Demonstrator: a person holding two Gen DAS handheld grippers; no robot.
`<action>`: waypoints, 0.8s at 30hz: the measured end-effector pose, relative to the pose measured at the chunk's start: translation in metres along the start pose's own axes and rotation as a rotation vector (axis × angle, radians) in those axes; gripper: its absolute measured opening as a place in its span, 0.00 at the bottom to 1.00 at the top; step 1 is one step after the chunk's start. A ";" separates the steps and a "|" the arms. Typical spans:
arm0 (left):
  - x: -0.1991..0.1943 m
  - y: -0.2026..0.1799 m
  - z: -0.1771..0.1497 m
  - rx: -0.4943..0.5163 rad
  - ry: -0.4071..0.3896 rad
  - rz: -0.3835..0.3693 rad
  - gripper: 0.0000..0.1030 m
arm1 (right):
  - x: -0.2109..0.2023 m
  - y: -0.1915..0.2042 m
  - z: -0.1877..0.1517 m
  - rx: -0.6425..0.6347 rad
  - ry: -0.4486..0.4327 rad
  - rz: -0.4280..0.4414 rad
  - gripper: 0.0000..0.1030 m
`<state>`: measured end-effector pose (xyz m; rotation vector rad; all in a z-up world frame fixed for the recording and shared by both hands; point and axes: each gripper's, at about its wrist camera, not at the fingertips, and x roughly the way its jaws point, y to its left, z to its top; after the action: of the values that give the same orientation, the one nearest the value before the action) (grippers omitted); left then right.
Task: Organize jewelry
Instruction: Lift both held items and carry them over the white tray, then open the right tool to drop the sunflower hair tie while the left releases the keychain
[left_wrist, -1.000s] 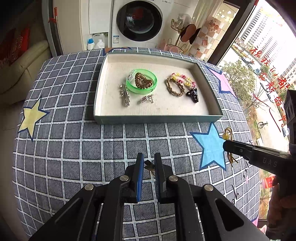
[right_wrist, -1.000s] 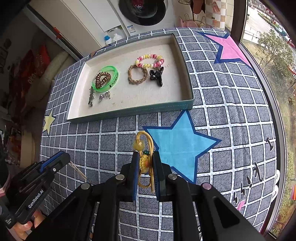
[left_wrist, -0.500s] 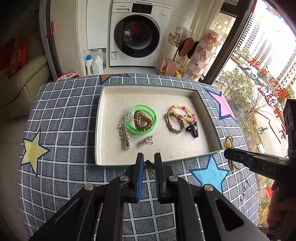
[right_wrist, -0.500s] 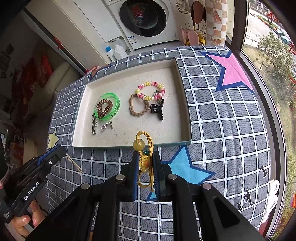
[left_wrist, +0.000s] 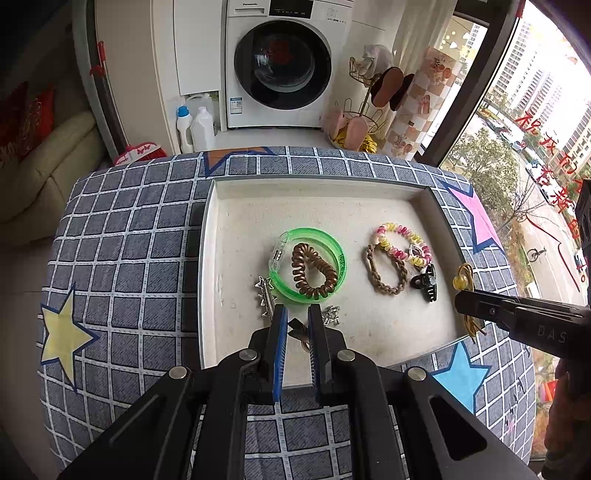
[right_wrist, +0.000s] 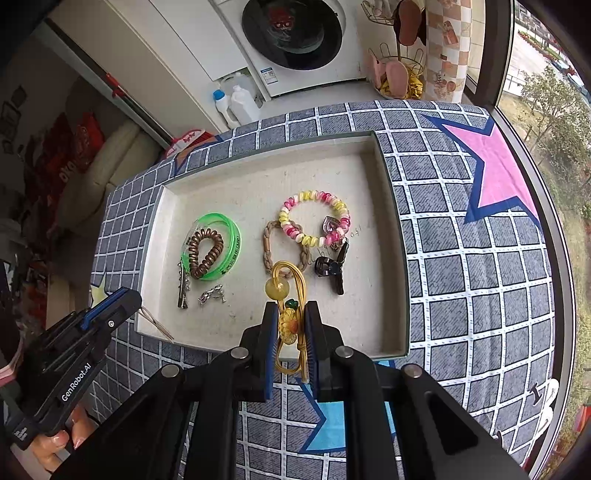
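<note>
laundry corner w/ front-load washing machine (left_wrist: 282, 62) at rear, two detergent bottles (left_wrist: 194, 127) to its left, window on the right. checked grey-blue cloth w/ stars (left_wrist: 122, 258) covers the work surface; shallow cream-lined tray (left_wrist: 236, 229) sits on it.

tray contents, l to r, left wrist view: silver star hair clip (left_wrist: 265, 297) beside green bangle (left_wrist: 308, 269); brown spiral hair tie (left_wrist: 314, 275) lies inside the bangle; small silver clip (left_wrist: 331, 314) just below bangle; brown braided bracelet (left_wrist: 386, 271) overlapping pink-yellow spiral hair tie (left_wrist: 402, 243); black claw clip (left_wrist: 424, 282) touching the braided bracelet's right side.

left gripper (left_wrist: 295, 328) over tray's near-left area, jaws nearly together, clamped on a small dark brown hair clip (left_wrist: 298, 331); item partly hidden, type approx. same gripper seen in right wrist view at lower left (right_wrist: 125, 306), thin brown piece sticking out over tray's near-left corner.

right gripper (right_wrist: 291, 325) over tray's near edge, centre-right, jaws clamped on yellow cord bracelet w/ flower charm (right_wrist: 288, 295); its loop and amber bead project forward above the tray floor, near the braided bracelet and claw clip. cord tail hangs behind the jaws. in left wrist view it shows at right (left_wrist: 466, 310), by tray's right wall.
</note>
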<state>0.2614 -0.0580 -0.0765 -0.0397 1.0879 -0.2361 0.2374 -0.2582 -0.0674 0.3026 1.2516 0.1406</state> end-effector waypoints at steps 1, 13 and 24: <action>0.004 0.002 0.001 -0.002 0.004 0.004 0.23 | 0.004 0.001 0.001 -0.004 0.006 0.000 0.15; 0.045 0.013 0.003 0.014 0.058 0.073 0.23 | 0.051 0.002 0.009 -0.010 0.083 -0.005 0.15; 0.068 0.012 -0.003 0.018 0.098 0.123 0.23 | 0.071 -0.001 0.006 -0.029 0.097 -0.053 0.15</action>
<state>0.2910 -0.0599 -0.1388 0.0554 1.1812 -0.1387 0.2648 -0.2413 -0.1309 0.2398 1.3514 0.1294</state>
